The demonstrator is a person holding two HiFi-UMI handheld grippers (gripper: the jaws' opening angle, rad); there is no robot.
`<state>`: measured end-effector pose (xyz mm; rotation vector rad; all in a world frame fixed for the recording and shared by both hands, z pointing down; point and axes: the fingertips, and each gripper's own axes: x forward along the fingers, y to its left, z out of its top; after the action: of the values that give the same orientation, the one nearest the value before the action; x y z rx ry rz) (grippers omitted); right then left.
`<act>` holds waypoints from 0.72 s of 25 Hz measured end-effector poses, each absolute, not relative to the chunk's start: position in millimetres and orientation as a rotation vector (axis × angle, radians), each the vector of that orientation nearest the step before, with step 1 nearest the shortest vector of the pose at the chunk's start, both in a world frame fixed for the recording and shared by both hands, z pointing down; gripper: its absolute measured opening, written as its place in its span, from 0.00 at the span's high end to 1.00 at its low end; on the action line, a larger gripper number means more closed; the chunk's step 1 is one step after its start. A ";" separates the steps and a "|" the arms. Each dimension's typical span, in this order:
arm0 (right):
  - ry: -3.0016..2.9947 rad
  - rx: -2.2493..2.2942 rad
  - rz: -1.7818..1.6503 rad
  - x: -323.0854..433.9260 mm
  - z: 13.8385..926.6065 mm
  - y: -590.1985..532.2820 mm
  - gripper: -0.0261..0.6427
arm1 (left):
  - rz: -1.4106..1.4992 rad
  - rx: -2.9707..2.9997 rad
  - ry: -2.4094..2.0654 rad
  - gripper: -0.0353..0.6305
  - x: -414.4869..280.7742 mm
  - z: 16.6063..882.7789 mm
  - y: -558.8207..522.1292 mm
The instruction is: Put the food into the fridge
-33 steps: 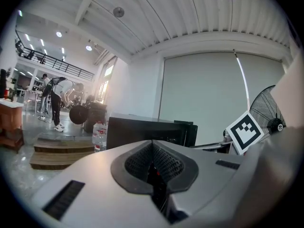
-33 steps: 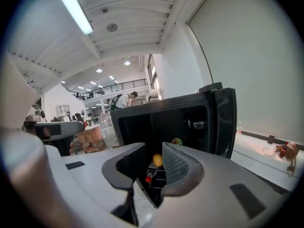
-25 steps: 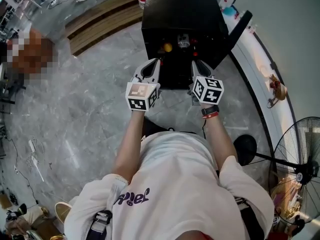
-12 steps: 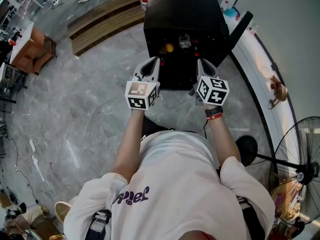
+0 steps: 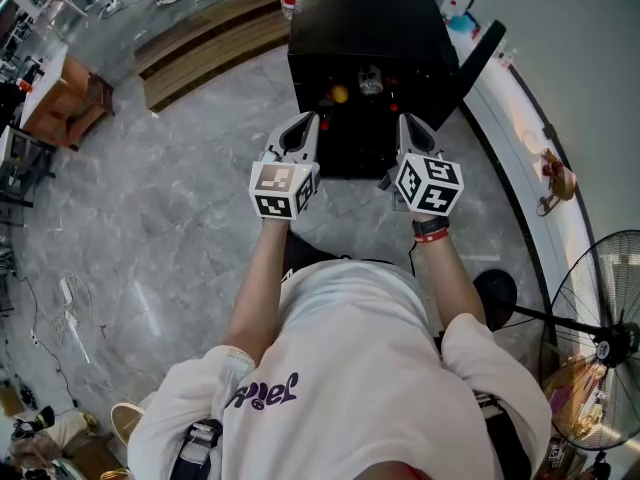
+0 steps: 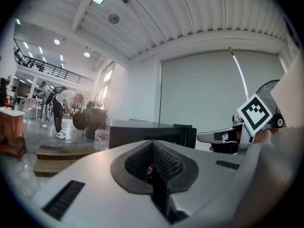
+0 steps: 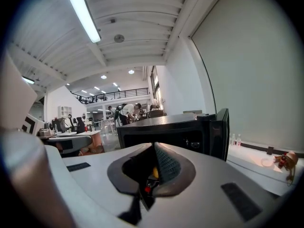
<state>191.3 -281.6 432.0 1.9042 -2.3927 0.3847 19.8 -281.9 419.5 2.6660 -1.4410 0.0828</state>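
The left claw [image 5: 309,120] and right claw [image 5: 404,121], smooth grey plastic with ribbed black pads and cubes of black-and-white square markers, are both pressed shut on nothing. They hang over the glossy grey marbled floor [image 5: 170,218]. At twelve o'clock stands a boxy black mini fridge [image 5: 365,23], its door [image 5: 478,58] open at one o'clock and a round yellow fruit [image 5: 339,95] inside.

The black box-shaped fridge [image 5: 365,28] shows a small yellow round food item [image 5: 339,95] in its dark opening, and the stone floor [image 5: 170,218] is grey with marbled veining. The white plastic left gripper [image 5: 303,121] and right gripper [image 5: 411,124] carry cubes patterned with black-and-white squares; the person's white T-shirt [image 5: 350,368] bears purple lettering.
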 end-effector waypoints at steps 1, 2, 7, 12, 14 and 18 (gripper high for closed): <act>-2.393 1.904 0.382 190.9 430.9 -280.7 0.93 | 0.081 2.666 -1.441 0.92 19.1 418.6 -281.5; -2.395 1.904 0.384 190.5 430.3 -279.7 0.93 | 0.078 2.667 -1.441 0.92 18.4 417.8 -281.0; -2.402 1.908 0.422 191.7 433.3 -274.8 0.94 | 0.076 2.669 -1.440 0.92 17.9 416.8 -277.9; -2.409 1.910 0.444 193.9 437.4 -271.5 0.94 | 0.088 2.666 -1.435 0.92 17.5 420.9 -275.3; -2.411 1.908 0.435 193.9 436.8 -270.5 0.94 | 0.090 2.665 -1.434 0.92 17.4 422.5 -274.3; -2.413 1.907 0.409 191.9 434.1 -270.3 0.94 | 0.083 2.668 -1.434 0.92 17.8 421.2 -274.1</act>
<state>191.9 -270.3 434.1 1.9069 -2.4133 0.4089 17.8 -274.1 421.2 2.6679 -1.4340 0.0828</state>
